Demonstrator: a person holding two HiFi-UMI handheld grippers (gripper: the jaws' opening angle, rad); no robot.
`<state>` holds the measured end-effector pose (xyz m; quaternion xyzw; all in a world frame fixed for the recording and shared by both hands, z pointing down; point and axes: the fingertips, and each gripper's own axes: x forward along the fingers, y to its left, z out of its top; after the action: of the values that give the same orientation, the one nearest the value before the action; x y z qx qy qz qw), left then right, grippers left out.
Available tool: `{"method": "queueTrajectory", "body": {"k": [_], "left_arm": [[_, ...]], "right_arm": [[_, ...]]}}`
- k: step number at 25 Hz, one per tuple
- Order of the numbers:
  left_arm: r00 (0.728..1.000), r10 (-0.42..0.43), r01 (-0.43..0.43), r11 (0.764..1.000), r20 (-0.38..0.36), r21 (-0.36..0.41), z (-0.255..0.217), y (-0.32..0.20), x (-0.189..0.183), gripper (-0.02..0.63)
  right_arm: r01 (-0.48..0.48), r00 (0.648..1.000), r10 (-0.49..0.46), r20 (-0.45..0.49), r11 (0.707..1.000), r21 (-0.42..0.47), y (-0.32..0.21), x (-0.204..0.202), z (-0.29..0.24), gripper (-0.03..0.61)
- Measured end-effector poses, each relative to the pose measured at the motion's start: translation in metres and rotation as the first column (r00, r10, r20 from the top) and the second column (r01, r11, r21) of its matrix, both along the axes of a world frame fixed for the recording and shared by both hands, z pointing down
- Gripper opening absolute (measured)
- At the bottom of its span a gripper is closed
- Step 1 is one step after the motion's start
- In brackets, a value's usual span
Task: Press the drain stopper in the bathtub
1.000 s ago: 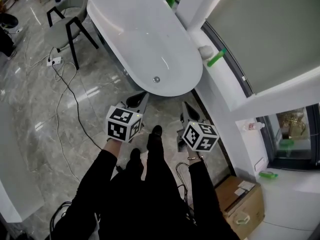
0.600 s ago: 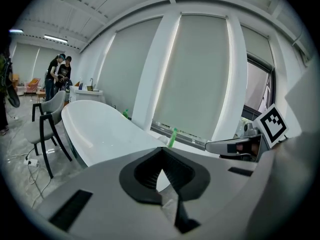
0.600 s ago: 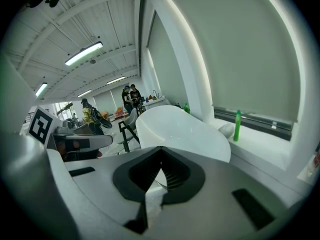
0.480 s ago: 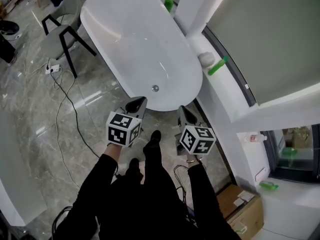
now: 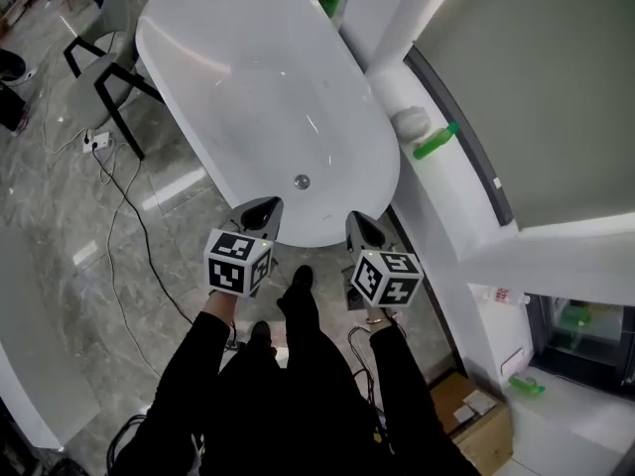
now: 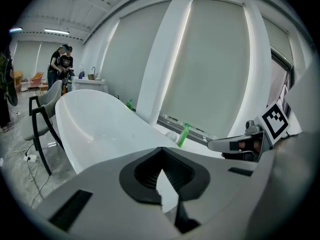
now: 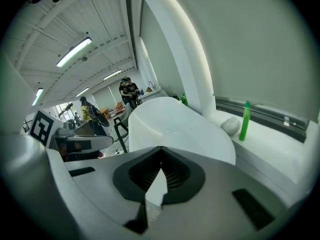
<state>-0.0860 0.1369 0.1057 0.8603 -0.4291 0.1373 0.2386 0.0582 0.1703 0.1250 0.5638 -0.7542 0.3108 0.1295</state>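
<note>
The white oval bathtub (image 5: pixel 248 77) fills the upper middle of the head view. Its small round metal drain stopper (image 5: pixel 302 180) sits on the tub floor near the near end. My left gripper (image 5: pixel 262 209) is shut and empty, with its tip at the tub's near rim, below and left of the stopper. The right gripper (image 5: pixel 357 223) is also shut and empty, at the rim below and right of the stopper. Both gripper views look along the tub (image 6: pixel 100 129) (image 7: pixel 175 129); the stopper is hidden there. The jaws of the left gripper (image 6: pixel 162 151) and the right gripper (image 7: pixel 161 149) stand together.
A window ledge (image 5: pixel 437 196) to the right carries a green bottle (image 5: pixel 435 141) and a white round object (image 5: pixel 409 121). A chair (image 5: pixel 99 58) and cables (image 5: pixel 129 206) are on the marble floor to the left. A cardboard box (image 5: pixel 476 424) lies at the lower right. People (image 6: pixel 60 66) stand far off.
The person has stepped closer to the tub. Both grippers have moved forward from the floor in front of the tub up to its near rim, still shut.
</note>
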Motion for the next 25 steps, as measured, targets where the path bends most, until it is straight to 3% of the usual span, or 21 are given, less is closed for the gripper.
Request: {"method": "queueTrajectory", "body": {"k": [11,25], "left_arm": [[0.999,-0.019,0.020,0.998,0.027,-0.052,0.018,-0.068,0.044,0.008],[0.997,0.021,-0.012,0.993,0.071,-0.121,0.054,-0.104,0.050,0.008]], "right_arm": [[0.027,0.999,-0.026,0.024,0.998,-0.051,-0.059,0.030,0.020,0.002],[0.018,0.999,-0.015,0.038,0.995,-0.103,-0.089,0.029,0.048,0.002]]}}
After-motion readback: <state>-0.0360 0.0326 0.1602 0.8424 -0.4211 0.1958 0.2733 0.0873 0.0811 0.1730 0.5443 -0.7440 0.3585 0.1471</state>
